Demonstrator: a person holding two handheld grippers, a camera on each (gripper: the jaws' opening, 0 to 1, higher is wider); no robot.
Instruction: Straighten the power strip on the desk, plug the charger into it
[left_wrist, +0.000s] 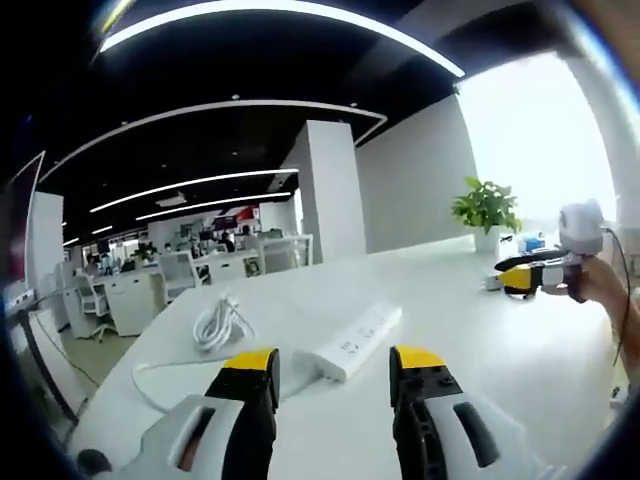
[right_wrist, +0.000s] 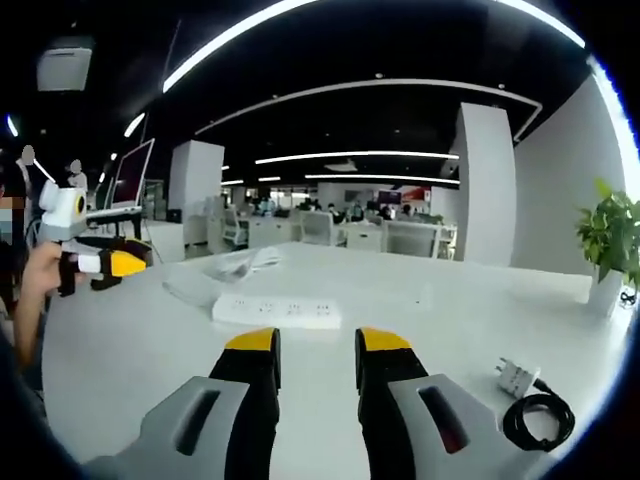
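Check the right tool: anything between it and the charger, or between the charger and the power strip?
Nothing visible. In the right gripper view the right tool is open above bare desk. The charger lies off to its side beside its coiled black cable, and only bare desktop separates it from the power strip.

A potted green plant (left_wrist: 486, 210) stands at the far right of the white desk (left_wrist: 500, 340), a monitor (right_wrist: 133, 175) sits at its far left edge, and rows of office desks and chairs (right_wrist: 330, 228) lie beyond.
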